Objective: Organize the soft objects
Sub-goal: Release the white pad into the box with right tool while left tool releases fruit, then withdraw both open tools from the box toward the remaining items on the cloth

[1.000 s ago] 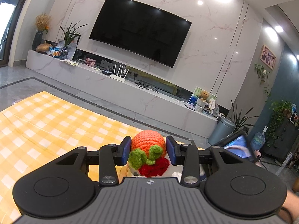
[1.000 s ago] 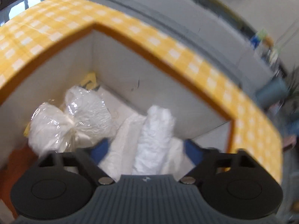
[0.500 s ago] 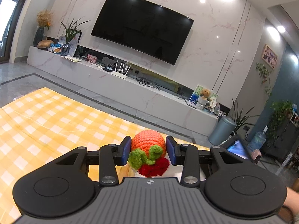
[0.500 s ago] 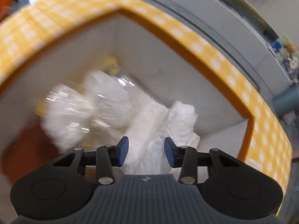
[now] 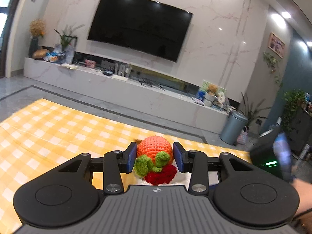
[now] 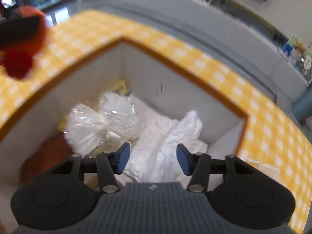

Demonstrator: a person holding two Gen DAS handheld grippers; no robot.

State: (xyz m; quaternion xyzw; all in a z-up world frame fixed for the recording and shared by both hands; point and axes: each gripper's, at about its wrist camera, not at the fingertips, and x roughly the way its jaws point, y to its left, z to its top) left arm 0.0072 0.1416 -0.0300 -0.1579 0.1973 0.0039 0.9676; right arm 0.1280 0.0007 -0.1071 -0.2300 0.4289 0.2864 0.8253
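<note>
Centrally, crocheted orange fruit (image 5: 154, 150) with green leaves and a red tuft, clamped between the blue pads (image 5: 131, 157) of the left gripper (image 5: 154, 157), carried above the yellow checked cloth (image 5: 48, 128). Same toy blurred at the upper left edge of the right wrist view, up over the cloth beside the box. Below the right gripper (image 6: 153, 159), a white box (image 6: 175, 89) with a brown rim, sunk among the checked cloth, holding crumpled white cloth (image 6: 167, 136) and a white bundle in clear wrap (image 6: 103, 124); something orange, possibly another soft toy, too blurred to name, low at the left inside (image 6: 46, 156). Right jaws parted, just been opening, pads clear of the white cloth, nothing pinched between them. Beyond: wall-mounted television (image 5: 140, 25), long marble console (image 5: 117, 89), grey bin (image 5: 233, 127).
</note>
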